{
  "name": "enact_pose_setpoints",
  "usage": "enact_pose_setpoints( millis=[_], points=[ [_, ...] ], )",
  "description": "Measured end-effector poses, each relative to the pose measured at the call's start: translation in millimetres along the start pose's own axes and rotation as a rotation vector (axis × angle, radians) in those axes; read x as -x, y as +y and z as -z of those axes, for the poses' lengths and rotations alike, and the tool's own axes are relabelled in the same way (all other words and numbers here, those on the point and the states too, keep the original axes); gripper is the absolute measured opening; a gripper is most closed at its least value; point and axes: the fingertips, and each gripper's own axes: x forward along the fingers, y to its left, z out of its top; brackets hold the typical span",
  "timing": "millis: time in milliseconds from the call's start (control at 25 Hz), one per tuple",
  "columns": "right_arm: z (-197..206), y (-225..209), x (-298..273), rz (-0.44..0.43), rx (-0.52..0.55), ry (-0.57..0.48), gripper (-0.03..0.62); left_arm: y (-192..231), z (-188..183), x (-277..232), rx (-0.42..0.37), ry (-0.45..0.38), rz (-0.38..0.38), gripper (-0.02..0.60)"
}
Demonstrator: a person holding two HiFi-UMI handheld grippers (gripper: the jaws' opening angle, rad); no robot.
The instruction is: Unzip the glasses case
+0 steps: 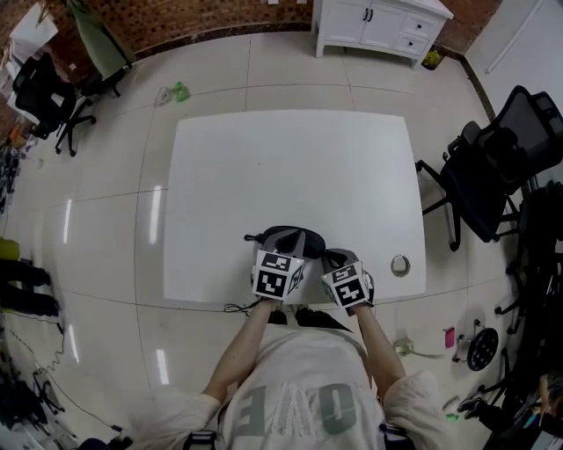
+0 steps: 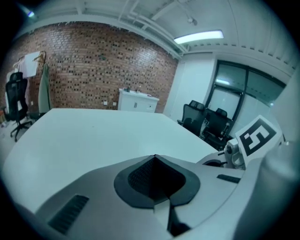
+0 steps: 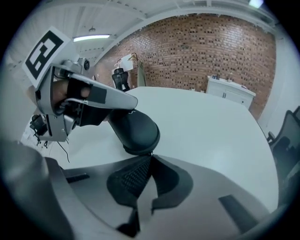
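White counter [image 1: 290, 158], brick wall [image 3: 211, 42] behind. Glasses case [image 3: 136, 129]: dark shell, touching tips of right tongs [image 3: 151, 155], partly beneath left tongs [image 2: 154, 157]; both tongs closed. Probably light, stiff, slippery; pinch at its zip, brace shell.

1 glasses case [image 1: 290, 239], 1 L gripper [image 1: 284, 252] + 1 R gripper [image 1: 339, 259], 1 table [image 1: 290, 167], 1 cabinet [image 1: 378, 26].

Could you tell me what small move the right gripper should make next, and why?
Probably draw the right gripper gently along the edge of the glasses case. Its jaws are shut with their tips at the case's end, perhaps on the zip pull, which I cannot make out. The left gripper lies over the case.
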Motion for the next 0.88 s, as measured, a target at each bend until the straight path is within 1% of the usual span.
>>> enact_pose_setpoints(
  millis=[80,160,320,400,480,640,720,800,840,880],
  points=[
    [1.1,1.1,-0.9,-0.002,0.022,-0.002,0.000,5.6,2.3,19.3,0.077,-0.034,-0.008,0.005],
    [0.0,1.4,-0.4,-0.001,0.020,-0.007,0.000,18.8,11.2,42.4,0.125,-0.055,-0.047,0.005],
    [0.8,5.3,2.3,-0.003,0.038,-0.004,0.000,52.6,41.2,57.6,0.172,-0.004,-0.161,0.005],
    [4.2,13.3,4.3,-0.021,0.070,0.003,0.000,61.8,46.4,56.5,0.203,0.006,-0.193,0.005],
    [7.7,25.5,7.3,-0.047,0.125,0.012,0.000,66.4,40.9,52.3,0.195,0.002,-0.203,0.005],
    [12.3,57.6,10.2,-0.125,0.231,0.019,0.000,75.3,25.1,38.5,0.137,-0.003,-0.201,0.005],
    [13.4,72.6,9.2,-0.158,0.244,0.015,0.000,78.1,20.3,32.2,0.111,-0.003,-0.195,0.005],
    [14.7,81.2,8.0,-0.170,0.232,0.014,0.000,77.8,18.6,29.4,0.095,-0.001,-0.179,0.005],
    [15.1,82.6,7.8,-0.170,0.226,0.014,0.000,73.4,17.4,29.7,0.093,0.001,-0.154,0.005],
    [15.2,82.8,7.7,-0.171,0.218,0.013,0.000,63.9,14.9,31.2,0.092,0.001,-0.112,0.005]
  ],
)
